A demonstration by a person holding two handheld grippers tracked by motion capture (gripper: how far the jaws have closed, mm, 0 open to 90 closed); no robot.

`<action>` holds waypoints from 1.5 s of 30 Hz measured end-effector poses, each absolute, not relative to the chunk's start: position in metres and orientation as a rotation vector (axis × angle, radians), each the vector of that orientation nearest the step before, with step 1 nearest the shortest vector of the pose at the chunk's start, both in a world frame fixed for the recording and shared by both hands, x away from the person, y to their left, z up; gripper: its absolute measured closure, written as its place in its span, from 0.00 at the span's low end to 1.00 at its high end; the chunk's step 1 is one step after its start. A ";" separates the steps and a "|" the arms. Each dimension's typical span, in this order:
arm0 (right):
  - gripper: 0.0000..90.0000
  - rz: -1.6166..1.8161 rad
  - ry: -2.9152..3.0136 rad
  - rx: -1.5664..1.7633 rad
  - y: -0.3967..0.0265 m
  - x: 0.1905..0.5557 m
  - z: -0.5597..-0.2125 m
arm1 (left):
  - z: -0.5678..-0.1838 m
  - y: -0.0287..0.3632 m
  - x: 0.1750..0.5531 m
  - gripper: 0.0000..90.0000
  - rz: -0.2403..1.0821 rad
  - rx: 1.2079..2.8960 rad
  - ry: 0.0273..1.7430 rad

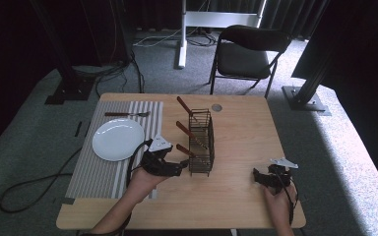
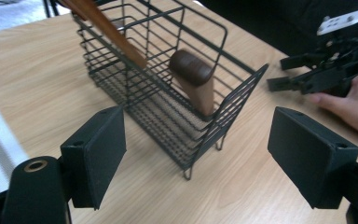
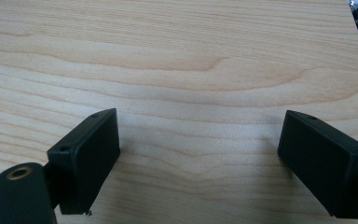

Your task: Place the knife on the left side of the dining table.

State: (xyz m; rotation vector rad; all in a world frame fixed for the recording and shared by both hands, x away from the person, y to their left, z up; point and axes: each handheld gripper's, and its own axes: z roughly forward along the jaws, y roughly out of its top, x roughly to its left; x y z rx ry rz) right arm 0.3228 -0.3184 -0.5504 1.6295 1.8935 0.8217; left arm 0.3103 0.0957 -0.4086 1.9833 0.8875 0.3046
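A pale wooden table (image 1: 236, 147) stands on grey carpet in a dim room, with a folding chair (image 1: 246, 51) beyond its far edge. Near the table's middle sits a black wire basket (image 1: 200, 142), its long axis running away from the person. Three wooden-handled utensils (image 1: 185, 150) stand in it, their handles leaning out to the left. In the left gripper view the nearest handle (image 2: 193, 79) tilts up over the basket's near end, straight ahead between the jaws.

The left gripper (image 1: 176, 168) hovers just beside the basket's near left corner, pointing at it, jaws spread wide and holding nothing. It is much the nearer tool, so the closest handle seems the likely thing to grasp. The left forearm reaches in diagonally from the bottom edge.

The right gripper (image 1: 262, 177) rests low near the table's right front, well apart from the basket, its jaws also spread and empty over bare wood (image 3: 191, 84).

To the left, a striped placemat (image 1: 113, 167) carries a white plate (image 1: 118, 139) and a fork (image 1: 125, 114).
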 end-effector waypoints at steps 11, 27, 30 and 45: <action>0.13 0.821 1.893 1.627 -0.319 0.323 -0.550 | -0.406 0.088 0.320 0.57 0.240 1.944 0.925; 0.13 0.822 1.893 1.629 -0.319 0.323 -0.550 | -0.409 0.089 0.327 0.83 0.169 1.883 0.899; 0.13 0.822 1.892 1.630 -0.318 0.323 -0.550 | -0.408 0.088 0.332 0.84 0.161 1.876 0.899; 0.13 0.821 1.893 1.629 -0.319 0.323 -0.550 | -0.365 0.103 0.325 0.84 0.253 1.803 0.849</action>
